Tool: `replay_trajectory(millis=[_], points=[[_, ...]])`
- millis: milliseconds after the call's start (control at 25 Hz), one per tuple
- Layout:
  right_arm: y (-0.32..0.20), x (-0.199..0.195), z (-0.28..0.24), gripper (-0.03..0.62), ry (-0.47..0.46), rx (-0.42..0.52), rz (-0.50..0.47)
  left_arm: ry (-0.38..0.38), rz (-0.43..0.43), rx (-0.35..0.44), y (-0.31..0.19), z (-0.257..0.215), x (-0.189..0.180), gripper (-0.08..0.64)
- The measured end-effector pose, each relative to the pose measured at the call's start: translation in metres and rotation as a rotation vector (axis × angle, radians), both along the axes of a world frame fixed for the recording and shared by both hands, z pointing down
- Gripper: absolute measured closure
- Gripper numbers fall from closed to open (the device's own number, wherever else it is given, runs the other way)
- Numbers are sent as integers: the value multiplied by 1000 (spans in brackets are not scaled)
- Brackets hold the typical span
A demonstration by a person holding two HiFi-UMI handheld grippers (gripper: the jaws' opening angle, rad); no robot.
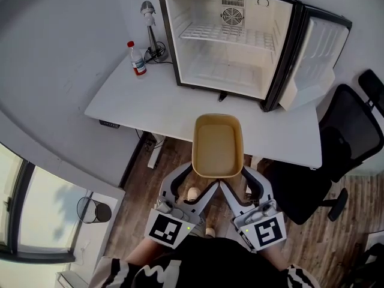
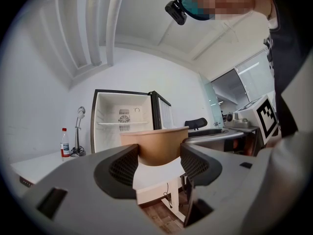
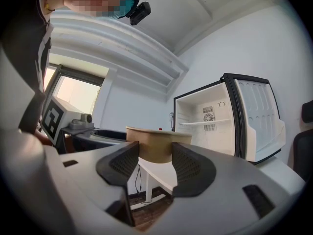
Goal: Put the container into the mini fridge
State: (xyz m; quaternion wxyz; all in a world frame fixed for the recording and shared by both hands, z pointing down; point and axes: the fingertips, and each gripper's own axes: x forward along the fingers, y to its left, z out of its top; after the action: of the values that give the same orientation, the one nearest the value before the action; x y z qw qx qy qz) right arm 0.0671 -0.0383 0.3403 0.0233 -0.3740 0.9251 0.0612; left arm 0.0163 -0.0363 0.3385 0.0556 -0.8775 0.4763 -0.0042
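We pinch the container [image 1: 218, 144] with our left gripper [image 1: 202, 177] and right gripper [image 1: 238, 179]. The open mini fridge [image 1: 207, 14] stands past our fingers [image 2: 120, 168].

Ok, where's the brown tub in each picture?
Head view: the brown tub is in the middle, overlapping the white table at its near edge.
Left gripper view: centre, gripped between the left tongs.
Right gripper view: centre, gripped between the right tongs.
Shared landmark: the open mini fridge behind the tub, upper middle in the head view, left of centre in the left gripper view, right of centre in the right gripper view.
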Motion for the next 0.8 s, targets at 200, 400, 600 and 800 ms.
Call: replay_trajectory(millis=[200,400,600,800], points=[[-22,-4,-1,374,12,-14,20,-1,15,1,-23,-1,-5,284],[-48,-12,-3,374,13,3,29,1,31,8,-49,-3,-12,284],[-76,-17,-4,374,15,0,40,-3,43,6,-78,-4,-17,284],[-104,-22,-2,374,18,-9,51,6,52,-9,-107,-1,-22,284]])
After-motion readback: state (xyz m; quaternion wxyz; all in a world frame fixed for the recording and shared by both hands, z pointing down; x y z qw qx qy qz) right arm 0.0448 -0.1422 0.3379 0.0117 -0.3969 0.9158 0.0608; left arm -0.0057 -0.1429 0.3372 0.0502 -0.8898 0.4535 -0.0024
